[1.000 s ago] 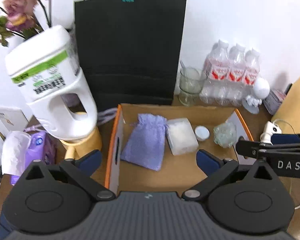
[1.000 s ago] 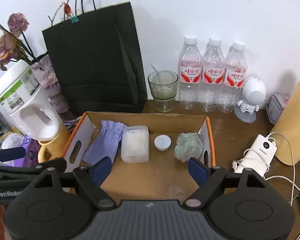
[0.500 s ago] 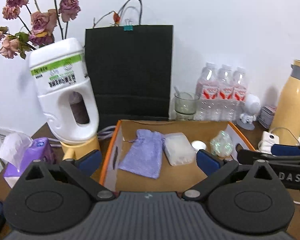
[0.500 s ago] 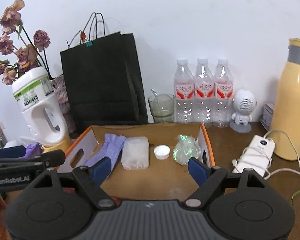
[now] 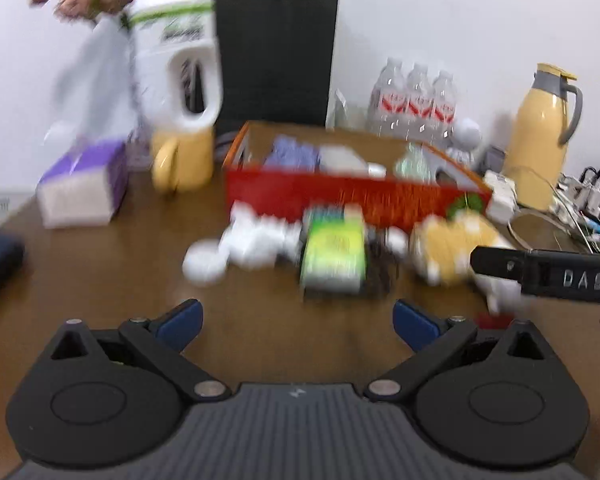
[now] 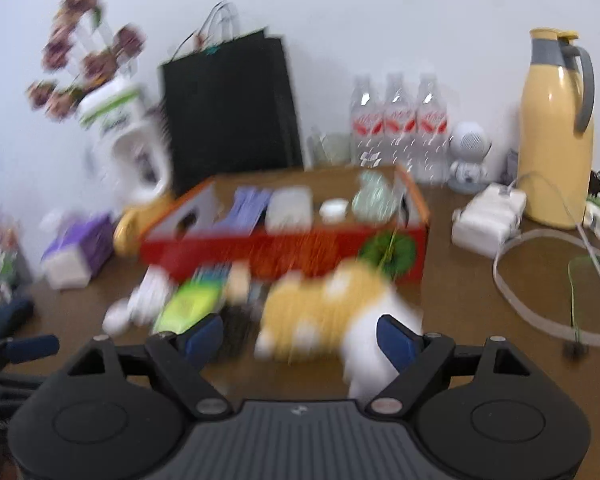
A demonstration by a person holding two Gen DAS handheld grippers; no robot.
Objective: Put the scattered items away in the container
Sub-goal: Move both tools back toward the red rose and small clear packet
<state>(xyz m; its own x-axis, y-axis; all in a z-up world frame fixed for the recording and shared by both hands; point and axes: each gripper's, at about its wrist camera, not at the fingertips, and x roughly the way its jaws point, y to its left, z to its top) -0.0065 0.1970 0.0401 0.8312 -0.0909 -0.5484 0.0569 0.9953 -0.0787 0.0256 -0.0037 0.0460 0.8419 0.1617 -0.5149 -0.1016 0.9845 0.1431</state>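
Observation:
The cardboard box (image 5: 356,200) with a red front holds a purple pouch (image 5: 292,154), a white block and a greenish crinkled bundle. On the table before it lie white pieces (image 5: 252,240), a green packet (image 5: 334,254) and a yellow and white plush toy (image 5: 452,248). My left gripper (image 5: 296,316) is open above bare table, short of the packet. My right gripper (image 6: 300,336) is open too. The plush toy (image 6: 324,304) sits just ahead of its fingers, and the toy's white end is close to the right fingertip. Both views are blurred.
A white detergent jug (image 5: 176,60) stands on a yellow mug (image 5: 184,160) left of the box, beside a purple tissue pack (image 5: 80,188). A black bag (image 5: 274,56), water bottles (image 5: 414,98), a yellow thermos (image 6: 554,128), a white charger (image 6: 486,216) and cables (image 6: 540,280) ring the back and right.
Both views have pulled back and sunk from above the box to the table in front of it, bringing the scattered items into sight. Both pairs of jaws stay wide.

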